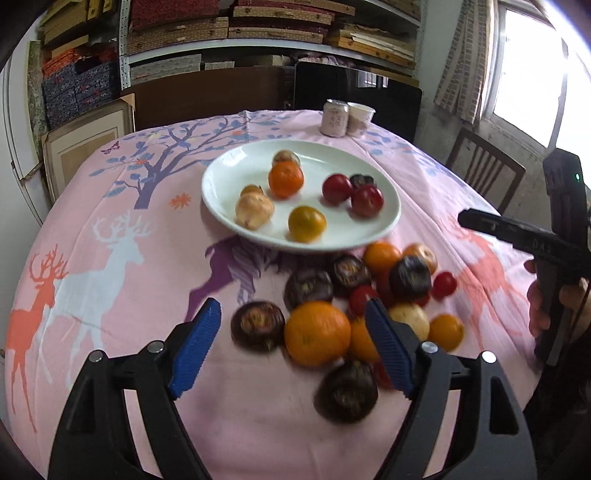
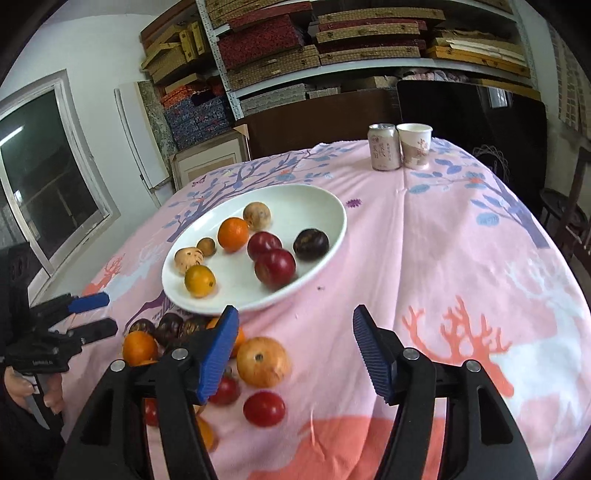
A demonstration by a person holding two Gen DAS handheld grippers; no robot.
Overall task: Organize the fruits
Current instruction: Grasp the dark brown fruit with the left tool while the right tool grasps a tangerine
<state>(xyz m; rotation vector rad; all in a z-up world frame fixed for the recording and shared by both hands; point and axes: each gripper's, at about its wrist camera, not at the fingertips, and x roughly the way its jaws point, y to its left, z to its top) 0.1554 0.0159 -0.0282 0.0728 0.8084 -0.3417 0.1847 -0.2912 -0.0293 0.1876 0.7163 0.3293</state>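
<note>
My left tongs (image 1: 293, 345) hang apart over the near pile (image 1: 369, 306), gripping nothing; an orange (image 1: 317, 332) sits between the pads on the cloth (image 1: 110, 229), a dark fruit (image 1: 258, 325) just left of it. My right tongs (image 2: 295, 350) gape too, empty; a tan fruit (image 2: 263, 361) and a tomato (image 2: 264, 408) lie near the left pad. All round, no long axis. The plate (image 2: 317, 206) sits farther off.

The left wrist camera sat just behind its tongs (image 1: 291, 347), looking down and forward over the desk (image 1: 110, 295). The right wrist camera looked likewise past its own tongs (image 2: 295, 350). Both views shared the white plate (image 1: 229, 221) (image 2: 325, 258) ahead and the shelves (image 1: 258, 29) (image 2: 332, 55) beyond.
</note>
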